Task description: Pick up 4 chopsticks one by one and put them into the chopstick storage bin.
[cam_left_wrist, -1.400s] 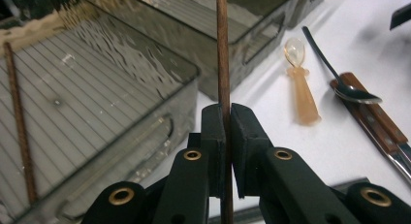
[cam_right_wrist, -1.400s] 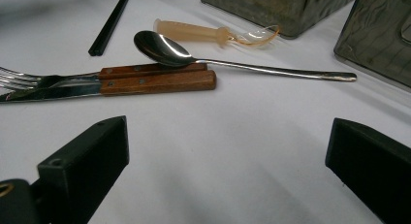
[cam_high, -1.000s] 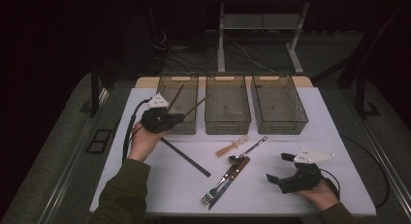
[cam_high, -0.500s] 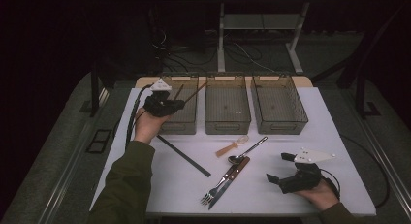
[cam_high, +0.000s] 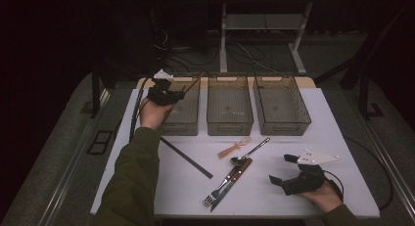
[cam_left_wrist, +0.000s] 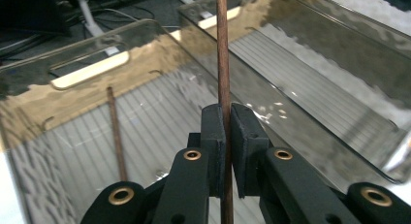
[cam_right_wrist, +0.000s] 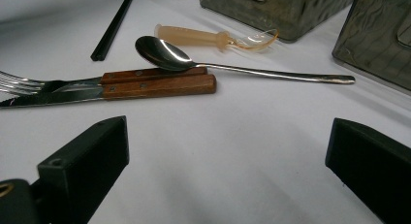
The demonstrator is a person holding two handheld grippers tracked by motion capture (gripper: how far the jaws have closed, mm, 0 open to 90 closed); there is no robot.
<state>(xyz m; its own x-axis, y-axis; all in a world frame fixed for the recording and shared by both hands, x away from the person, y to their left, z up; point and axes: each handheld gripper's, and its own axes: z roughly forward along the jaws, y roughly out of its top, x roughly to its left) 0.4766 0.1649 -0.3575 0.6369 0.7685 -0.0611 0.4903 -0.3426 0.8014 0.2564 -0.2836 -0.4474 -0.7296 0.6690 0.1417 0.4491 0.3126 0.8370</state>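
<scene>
My left gripper (cam_left_wrist: 226,132) pinched a thin brown wooden chopstick (cam_left_wrist: 222,54) above the leftmost clear plastic bin (cam_high: 188,119); my right gripper (cam_high: 284,168) rested spread wide on the white table (cam_high: 254,196).

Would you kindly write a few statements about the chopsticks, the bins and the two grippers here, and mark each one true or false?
1. The left gripper is shut on a brown chopstick. True.
2. The right gripper holds the metal spoon. False: its jaws stand open over bare table, and the spoon lies ahead of them.
3. A second brown chopstick already lies in the left bin. True.
4. The black chopstick lies in the middle bin. False: it lies on the white table.
</scene>
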